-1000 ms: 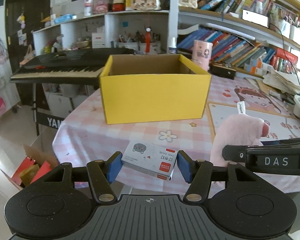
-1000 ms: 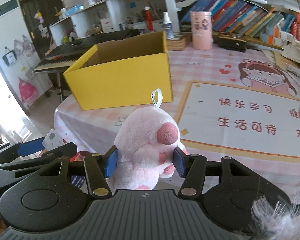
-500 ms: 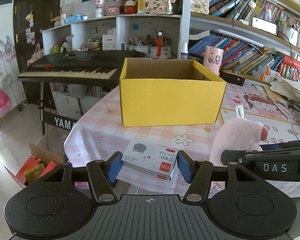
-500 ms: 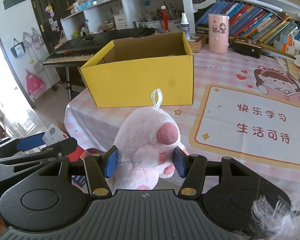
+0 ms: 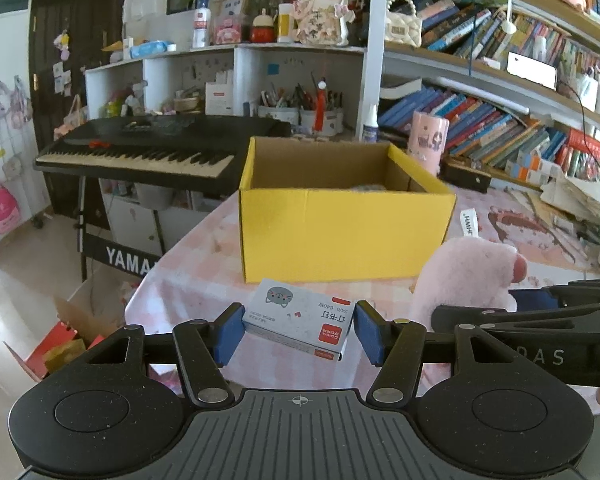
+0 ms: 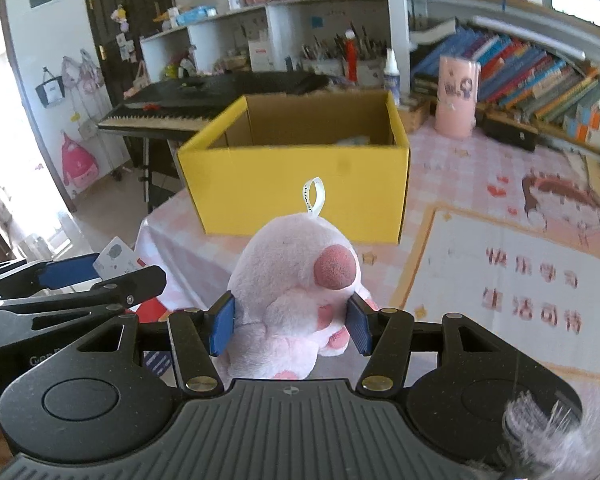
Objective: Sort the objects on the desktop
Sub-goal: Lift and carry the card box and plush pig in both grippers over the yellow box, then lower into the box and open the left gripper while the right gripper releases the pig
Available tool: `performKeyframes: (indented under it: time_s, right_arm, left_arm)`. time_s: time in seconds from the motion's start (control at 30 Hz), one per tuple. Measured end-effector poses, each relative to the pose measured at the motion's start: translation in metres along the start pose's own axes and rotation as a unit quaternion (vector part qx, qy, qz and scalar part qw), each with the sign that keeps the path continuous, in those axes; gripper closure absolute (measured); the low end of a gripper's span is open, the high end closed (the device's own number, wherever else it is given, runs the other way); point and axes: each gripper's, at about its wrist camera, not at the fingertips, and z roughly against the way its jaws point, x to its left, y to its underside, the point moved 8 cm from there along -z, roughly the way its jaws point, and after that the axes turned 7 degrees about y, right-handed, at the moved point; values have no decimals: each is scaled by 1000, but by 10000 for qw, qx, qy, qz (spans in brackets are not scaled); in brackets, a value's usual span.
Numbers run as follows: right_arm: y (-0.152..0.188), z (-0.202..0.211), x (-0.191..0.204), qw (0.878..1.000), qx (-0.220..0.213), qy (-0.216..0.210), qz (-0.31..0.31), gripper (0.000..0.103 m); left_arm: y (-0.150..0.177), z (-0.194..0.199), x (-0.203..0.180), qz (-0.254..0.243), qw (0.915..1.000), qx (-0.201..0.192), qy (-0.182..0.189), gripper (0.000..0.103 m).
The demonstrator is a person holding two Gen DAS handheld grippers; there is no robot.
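Left tool (image 5: 298, 330): clenched on a small white box of staples (image 5: 300, 322), its blue pads (image 5: 229, 332) pressed against the box's two short ends; the box is held clear of the tabletop.
Right tool (image 6: 290, 326): clenched on a pink plush toy (image 6: 296, 292), pads sunk into the fur at both sides, the toy's round nose facing up and to the right, a white loop tag standing at its top.
Yellow box (image 5: 346, 226): open-topped cardboard, straight ahead of both tools, resting on the tabletop; something pale lies at its bottom, too blurred to name.
Tabletop (image 6: 480, 184): pink checked cloth with a printed mat (image 6: 512, 280) ahead and to the right of the right tool.
Side by side: the right tool and its toy show at the right edge of the left wrist view, just beside the left tool.
Pink cup (image 5: 428, 142): beyond the yellow box, to its right.
Keyboard (image 5: 148, 150): black piano keyboard on a stand, ahead and left, past the tabletop's edge.
Shelves (image 5: 500, 72): crowded with books, far ahead to the right.
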Motion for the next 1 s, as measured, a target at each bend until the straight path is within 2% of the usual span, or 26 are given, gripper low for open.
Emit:
performKeyframes:
  time_s: [0.2,0.43,0.57,0.83,1.0]
  right_arm:
    - [-34,-3,-1,9987,-462,-80,201,49]
    - [-96,-16,-10,9933,-1102,-181,299,49]
    - [-130,-31,-22,9905,-1318,-223,314,49]
    - [-174,-73,-47,9906,-1278,-333,363,49]
    - [-182,-99,-50,9909,-1117,-515,556,49]
  left_arm:
    - [-31,-11,4,37,9996,-270,-91,44]
    - [-76,-32,8,25,9975,-663,-254,44]
    - [-94,-53,8,11,9966,-719,-395,44]
    - [-110,-96,4,16,9964,-578,-624,44]
    - [-107,-125,-2,-140,9972,-297,-679,44]
